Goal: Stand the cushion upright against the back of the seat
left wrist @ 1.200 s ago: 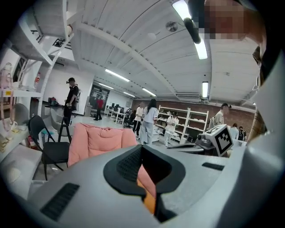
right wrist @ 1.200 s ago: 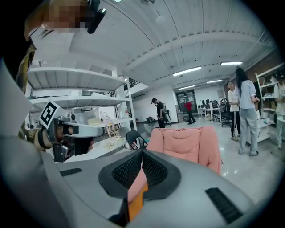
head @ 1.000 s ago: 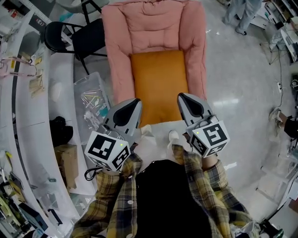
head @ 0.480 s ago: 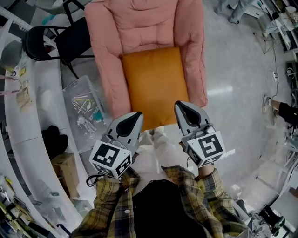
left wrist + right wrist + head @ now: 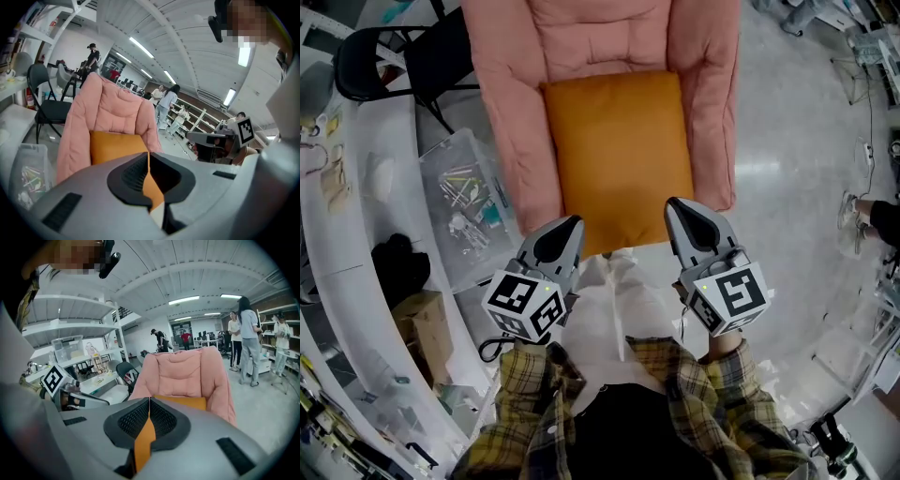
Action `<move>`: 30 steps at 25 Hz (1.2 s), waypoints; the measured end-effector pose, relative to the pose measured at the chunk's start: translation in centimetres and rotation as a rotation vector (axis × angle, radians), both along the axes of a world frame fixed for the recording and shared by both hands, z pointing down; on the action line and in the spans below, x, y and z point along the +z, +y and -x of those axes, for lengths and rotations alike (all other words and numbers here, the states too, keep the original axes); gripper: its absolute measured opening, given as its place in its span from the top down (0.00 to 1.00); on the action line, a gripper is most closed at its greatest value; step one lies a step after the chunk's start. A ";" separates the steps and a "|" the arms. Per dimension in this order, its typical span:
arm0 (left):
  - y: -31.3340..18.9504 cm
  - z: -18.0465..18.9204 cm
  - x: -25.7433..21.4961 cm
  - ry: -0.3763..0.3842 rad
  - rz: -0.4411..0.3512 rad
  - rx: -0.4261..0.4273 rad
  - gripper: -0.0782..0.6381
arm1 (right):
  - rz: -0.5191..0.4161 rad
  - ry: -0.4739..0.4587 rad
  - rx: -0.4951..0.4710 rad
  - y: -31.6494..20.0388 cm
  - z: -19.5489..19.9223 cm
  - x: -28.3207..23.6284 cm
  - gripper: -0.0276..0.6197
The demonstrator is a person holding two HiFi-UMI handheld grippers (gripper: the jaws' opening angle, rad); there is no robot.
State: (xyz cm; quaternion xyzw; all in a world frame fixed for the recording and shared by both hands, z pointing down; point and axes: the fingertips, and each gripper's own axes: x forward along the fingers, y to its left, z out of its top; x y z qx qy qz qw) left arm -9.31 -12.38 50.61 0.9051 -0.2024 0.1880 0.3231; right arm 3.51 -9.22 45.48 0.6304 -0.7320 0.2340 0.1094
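Cushion [image 5: 619, 155] lies flat on the seat of the pink chair [image 5: 511, 141], not yet stood up; left claw [image 5: 570, 225] and right claw [image 5: 677, 206], both pressed together and empty, hover near its front edge

The arms of the chair [image 5: 609, 37] wall in the cushion [image 5: 619, 155] on both sides; its near edge lies open. A plastic bin [image 5: 464, 202] stands beside the left arm.
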 end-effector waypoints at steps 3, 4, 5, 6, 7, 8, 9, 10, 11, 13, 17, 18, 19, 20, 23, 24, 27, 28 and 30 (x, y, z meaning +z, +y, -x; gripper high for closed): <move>0.8 0.4 3.7 -0.057 0.050 0.003 0.88 | 0.026 -0.013 -0.001 -0.2 -0.8 2.2 0.93; 1.3 0.6 5.0 -0.082 0.068 0.009 0.87 | 0.033 -0.018 -0.001 -0.2 -0.9 2.9 0.93; 1.7 0.9 6.4 -0.106 0.086 0.016 0.84 | 0.037 -0.022 0.000 -0.3 -1.0 3.5 0.93; 2.1 1.1 7.6 -0.129 0.103 0.022 0.80 | 0.041 -0.026 0.002 -0.3 -1.0 4.1 0.93; 2.4 1.4 8.7 -0.147 0.117 0.025 0.78 | 0.044 -0.029 0.003 -0.3 -1.0 4.6 0.93; 2.7 1.7 9.8 -0.163 0.127 0.026 0.77 | 0.048 -0.033 0.001 -0.4 -0.9 5.1 0.93; 2.8 2.0 10.8 -0.181 0.134 0.028 0.76 | 0.053 -0.037 -0.003 -0.4 -0.8 5.7 0.93; 3.0 2.3 11.7 -0.203 0.137 0.034 0.74 | 0.057 -0.041 -0.011 -0.5 -0.6 6.1 0.93; 3.2 2.6 12.7 -0.228 0.137 0.044 0.72 | 0.060 -0.044 -0.021 -0.7 -0.4 6.6 0.93; 3.7 3.1 14.5 -0.264 0.142 0.065 0.68 | 0.065 -0.047 -0.039 -1.0 0.0 7.5 0.93; 5.1 4.1 18.2 -0.314 0.191 0.111 0.58 | 0.077 -0.056 -0.057 -1.4 0.4 9.2 0.93; 5.7 4.4 19.0 -0.331 0.204 0.129 0.56 | 0.082 -0.061 -0.059 -1.4 0.5 9.6 0.93; 6.3 4.7 19.8 -0.346 0.214 0.145 0.54 | 0.087 -0.065 -0.062 -1.4 0.5 10.0 0.93; 6.8 4.9 20.6 -0.359 0.223 0.155 0.53 | 0.090 -0.069 -0.064 -1.4 0.5 10.4 0.93; 8.0 5.4 23.0 -0.407 0.242 0.182 0.51 | 0.100 -0.077 -0.068 -1.5 0.3 11.4 0.93; 8.4 5.7 23.7 -0.428 0.243 0.200 0.51 | 0.102 -0.078 -0.068 -1.5 0.3 11.6 0.93; 10.0 6.5 25.9 -0.480 0.258 0.258 0.50 | 0.106 -0.085 -0.067 -1.6 0.4 12.0 0.93; 10.5 6.8 26.6 -0.493 0.268 0.271 0.49 | 0.106 -0.088 -0.067 -1.7 0.5 12.1 0.93; 11.2 7.2 27.8 -0.522 0.286 0.293 0.49 | 0.107 -0.092 -0.069 -1.9 0.7 12.3 0.93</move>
